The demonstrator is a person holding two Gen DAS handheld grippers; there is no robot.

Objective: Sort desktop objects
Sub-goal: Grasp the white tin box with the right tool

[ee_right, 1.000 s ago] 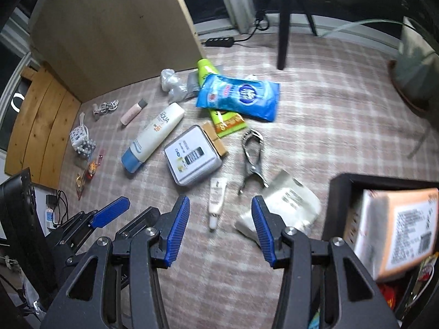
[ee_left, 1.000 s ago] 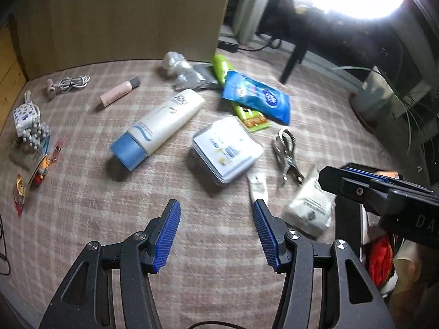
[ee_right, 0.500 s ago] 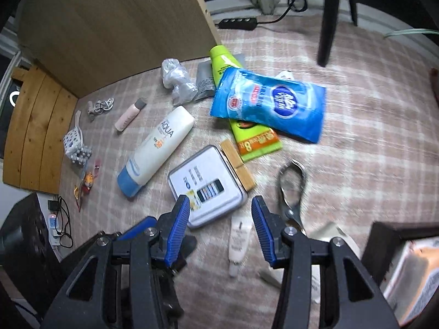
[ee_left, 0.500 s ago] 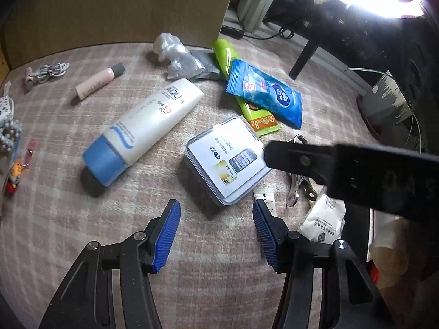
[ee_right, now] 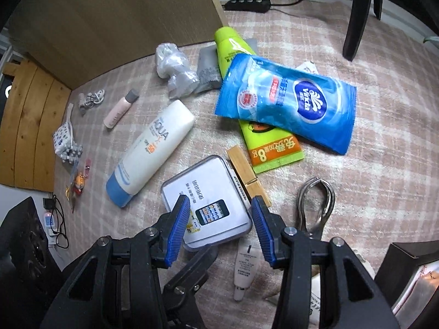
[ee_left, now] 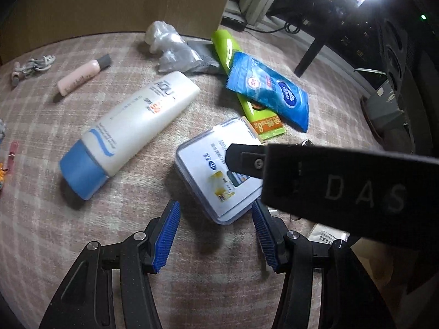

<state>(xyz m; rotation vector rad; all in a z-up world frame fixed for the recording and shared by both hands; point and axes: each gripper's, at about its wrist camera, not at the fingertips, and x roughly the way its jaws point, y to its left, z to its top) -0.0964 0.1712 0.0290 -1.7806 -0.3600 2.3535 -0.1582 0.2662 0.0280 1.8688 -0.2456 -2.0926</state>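
A clear plastic box (ee_left: 208, 170) with a printed card inside lies mid-carpet. My left gripper (ee_left: 216, 235) is open just short of its near corner, holding nothing. My right gripper (ee_right: 221, 227) is open too; its blue pads hover over the near half of the box (ee_right: 208, 192) without pressing it. The right gripper's black body (ee_left: 329, 186) crosses the left wrist view and hides the box's right side. Around the box lie a white tube with a blue cap (ee_right: 151, 148), a blue wipes pack (ee_right: 288, 101) and a green tube (ee_right: 263, 148).
A wooden clip (ee_right: 247, 175), metal pliers (ee_right: 315, 205) and a small white tube (ee_right: 244, 268) lie right of the box. A pink tube (ee_right: 120, 108), crumpled plastic (ee_right: 175, 68) and a cable (ee_right: 92, 98) sit farther back. A black bin (ee_right: 406, 260) stands at the right; a wooden panel (ee_right: 109, 22) behind.
Both grippers have sunk and moved forward toward the plastic box. The right one has come over the box and now cuts across the left wrist view. Neither has changed its opening.
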